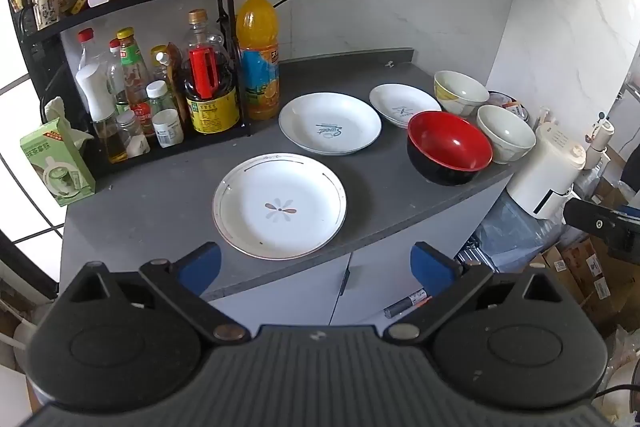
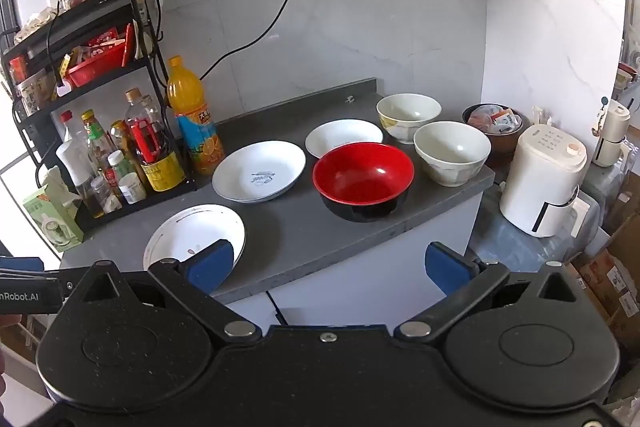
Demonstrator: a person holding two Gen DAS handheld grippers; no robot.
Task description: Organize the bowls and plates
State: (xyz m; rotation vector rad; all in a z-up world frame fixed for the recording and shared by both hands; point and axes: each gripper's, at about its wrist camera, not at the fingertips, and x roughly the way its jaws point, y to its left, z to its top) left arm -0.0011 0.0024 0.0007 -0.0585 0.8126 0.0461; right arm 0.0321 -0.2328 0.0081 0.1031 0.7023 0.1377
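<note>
both grippers, left (image 1: 316, 265) and right (image 2: 329, 265), wide apart, holding nothing, short of counter (image 1: 168, 203). stacking not begun. three plates, three bowls sit apart. next: grab flower plate (image 1: 279, 205) rim.

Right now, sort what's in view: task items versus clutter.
For the job:
flower plate
two lettered plates
red bowl
two white bowls

Just lying about:
juice bottle
condiment rack
white appliance
tissue box
</note>
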